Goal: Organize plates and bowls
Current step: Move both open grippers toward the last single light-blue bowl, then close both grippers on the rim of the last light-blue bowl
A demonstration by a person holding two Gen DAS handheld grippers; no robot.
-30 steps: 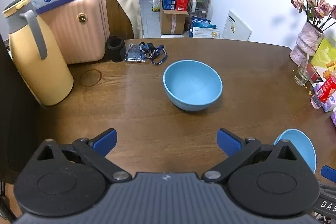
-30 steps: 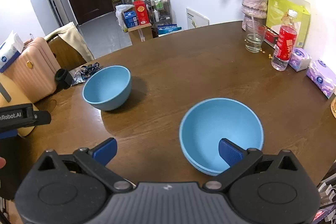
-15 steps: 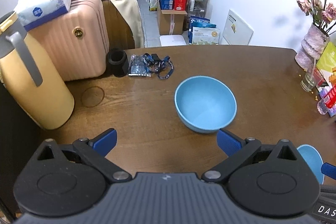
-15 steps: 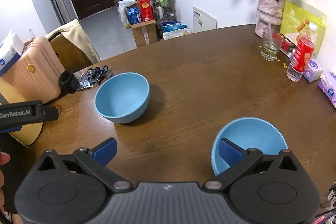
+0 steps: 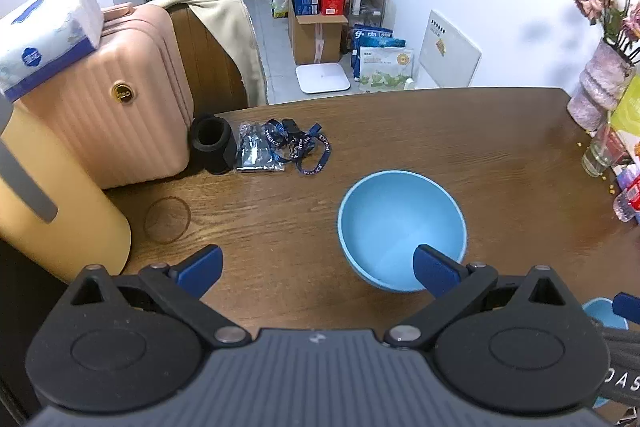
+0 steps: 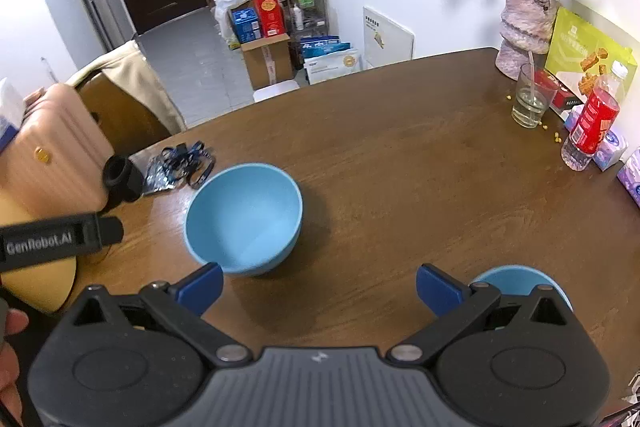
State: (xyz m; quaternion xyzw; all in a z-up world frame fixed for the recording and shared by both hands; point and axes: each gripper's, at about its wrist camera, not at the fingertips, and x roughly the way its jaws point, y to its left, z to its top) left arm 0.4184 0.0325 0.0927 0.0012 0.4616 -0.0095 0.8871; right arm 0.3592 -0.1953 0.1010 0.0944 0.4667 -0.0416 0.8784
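Over on the left, the tall yellow thermos jug [image 5: 52, 203] stands at the edge of the round brown wooden counter [image 5: 460, 139], with a pink ribbed suitcase [image 5: 120, 99] behind it and a small black cylinder [image 5: 212, 143] and a tangle of blue lanyards [image 5: 292, 147] lying just beside that. None of this looks like part of the job.

Next along is the left gripper [image 5: 316, 263], blue-tipped jaws spread wide with nothing between them. Its right fingertip hangs over the near rim of a single light blue round bowl [image 5: 400, 223], which sits upright and empty in the open middle of the counter. From the other camera the same bowl [image 6: 244, 215] shows well apart from everything else.

Further right, the right gripper [image 6: 318, 287] is also wide open and holds nothing. Just behind its right finger peeks a second patch of light blue bowl [image 6: 520, 279] near the counter's front edge; most of it is hidden, so I cannot tell whether it is one bowl or several nested.

At the far right stand a pale mottled vase of dried roses [image 6: 524, 23], a clear drinking glass [image 6: 532, 103] and a red-labelled plastic bottle [image 6: 592, 123].

To my eye the tidying is only partly done: the middle bowl stands alone and would need carrying over to join the blue one at the right. I see no plates anywhere.
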